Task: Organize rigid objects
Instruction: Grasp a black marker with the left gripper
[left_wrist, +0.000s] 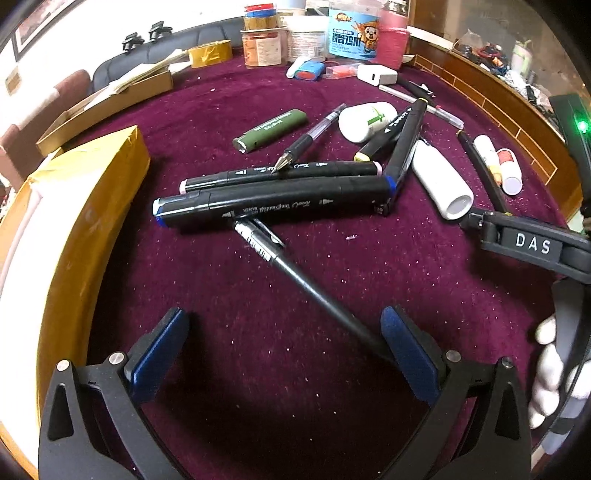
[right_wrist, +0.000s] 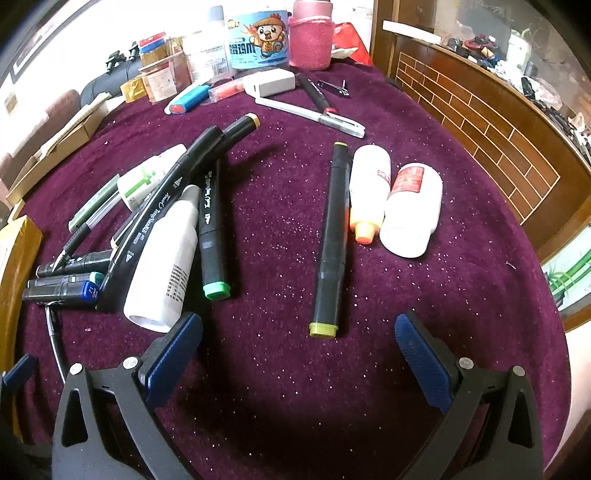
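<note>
We hold both grippers low over a purple cloth (left_wrist: 295, 369) strewn with markers, pens and small bottles. Our left gripper (left_wrist: 284, 354) has its jaws spread wide and grips nothing; a thin black pen (left_wrist: 314, 291) runs slantwise from under the marker pile toward its right finger, and its far end looks to touch or slip behind that blue pad (left_wrist: 410, 354), though we cannot tell which. Beyond the pen lies the pile: a blue-capped marker (left_wrist: 273, 203) crosswise, a pink-capped marker (left_wrist: 280, 171) just behind it, and a ballpoint (left_wrist: 310, 138) resting its tip on the pink-capped one. A green lighter (left_wrist: 271, 131) lies apart behind them, and a white tube (left_wrist: 441, 181) lies to the right of the pile. A tan box (left_wrist: 74, 206) stands at the left edge of the cloth. Our right gripper (right_wrist: 299, 354) is likewise wide open and empty, above bare cloth. Just ahead of it, between its fingers, a yellow-capped marker (right_wrist: 332, 240) lies alone, pointing away from us. Beside this marker on the right lie two white bottles, an orange-capped one (right_wrist: 369, 192) touching it and a red-labelled one (right_wrist: 412, 210) next over. To the left, a green-capped marker (right_wrist: 212, 229) lies beside the white tube, whose open end is near our left pad (right_wrist: 173, 354). Jars and tubs stand at the far edge.
</note>
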